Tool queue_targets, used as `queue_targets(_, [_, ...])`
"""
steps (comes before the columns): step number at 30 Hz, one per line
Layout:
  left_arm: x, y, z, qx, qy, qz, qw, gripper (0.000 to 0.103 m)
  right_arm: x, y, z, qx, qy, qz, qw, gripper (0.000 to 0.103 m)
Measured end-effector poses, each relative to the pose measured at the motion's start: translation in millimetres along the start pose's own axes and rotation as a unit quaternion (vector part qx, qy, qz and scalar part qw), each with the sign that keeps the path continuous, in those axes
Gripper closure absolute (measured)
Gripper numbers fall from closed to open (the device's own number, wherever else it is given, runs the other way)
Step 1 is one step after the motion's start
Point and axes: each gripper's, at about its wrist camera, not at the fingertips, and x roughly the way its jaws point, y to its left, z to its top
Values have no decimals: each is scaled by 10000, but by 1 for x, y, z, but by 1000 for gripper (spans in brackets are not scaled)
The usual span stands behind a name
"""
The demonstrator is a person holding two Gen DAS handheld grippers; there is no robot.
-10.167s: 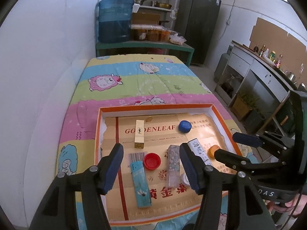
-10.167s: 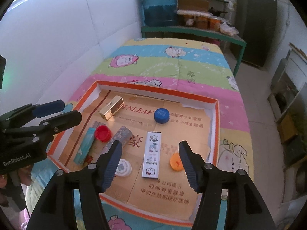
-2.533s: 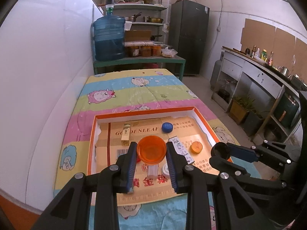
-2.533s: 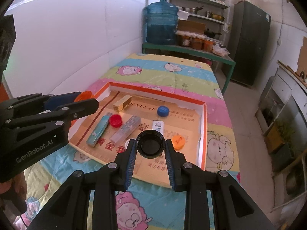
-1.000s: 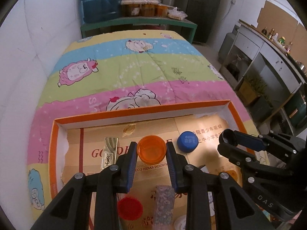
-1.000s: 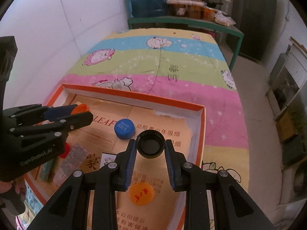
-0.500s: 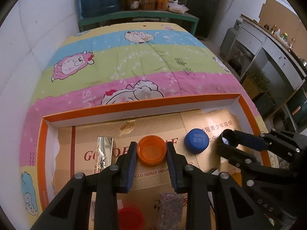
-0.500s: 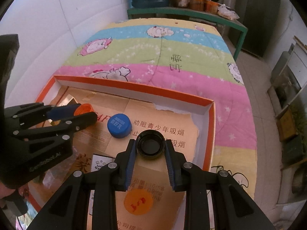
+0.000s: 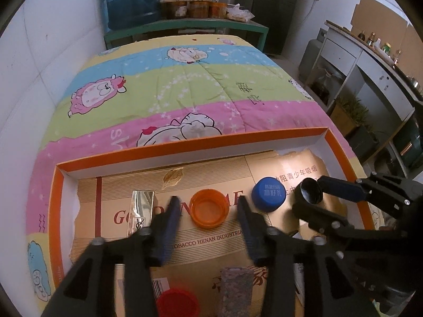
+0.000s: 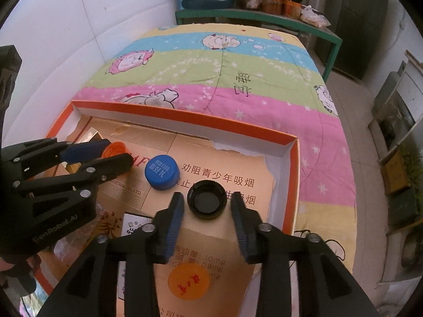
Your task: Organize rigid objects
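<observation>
- Lying inside an orange-rimmed tray (image 9: 341, 145) on a striped cartoon blanket (image 9: 185, 84): several caps and small boxes.
- Opening around an upturned orange cap (image 9: 209, 208): left gripper (image 9: 208, 212), pads clear of it on both sides.
- Opening around an upturned black cap (image 10: 207, 199): right gripper (image 10: 207, 212), pads not touching it.
- Sitting between the two caps: a blue cap (image 9: 269, 193).
- Lying just left of the left gripper: a gold box (image 9: 140, 208).

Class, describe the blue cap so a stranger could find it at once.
Find the orange-rimmed tray on the striped quilt. Near its far wall lie three caps in a row; the blue cap is the middle one, top up with white writing, while its orange and black neighbours lie open side up.
</observation>
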Motion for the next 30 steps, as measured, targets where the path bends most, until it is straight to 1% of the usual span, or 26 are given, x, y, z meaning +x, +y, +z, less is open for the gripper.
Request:
queue_targets(1, [0, 0, 0, 5, -11, 1, 10000, 53, -1, 0, 0, -6, -12, -11, 10000, 54])
queue_targets(2, [-1, -1, 0, 10, -38, 11, 10000, 53, -1, 1, 0, -11, -19, -14, 10000, 53])
queue_targets(10, [-10, -3, -1, 18, -133, -46, 9999, 51, -6, 2, -3, 32, -58, -4, 10000, 53])
queue_targets(17, [-30, -4, -7, -49, -339, -144, 9993, 50, -26, 7, -8, 82, -278, -110, 9995, 53])
queue_targets(19, [-38, -3, -9, -47, -422, -106, 9990, 50, -32, 8, -11, 117, -343, -125, 9993, 53])
queue_targets(20, [-42, -4, -11, -38, -490, -26, 9988, 49, -34, 9, -12, 136, -365, -117, 9992, 53])
queue_targets(23, [-54, -4, -15, -7, -658, 88, 9978, 41, -44, 13, -18, 195, -462, -50, 9987, 53])
queue_targets(26, [-67, -5, -22, -8, -799, 115, 9967, 41, -53, 17, -24, 201, -554, -73, 9982, 52])
queue_targets(30, [-83, -3, -31, -46, -950, 148, 9954, 41, -67, 24, -33, 240, -676, 5, 9974, 52])
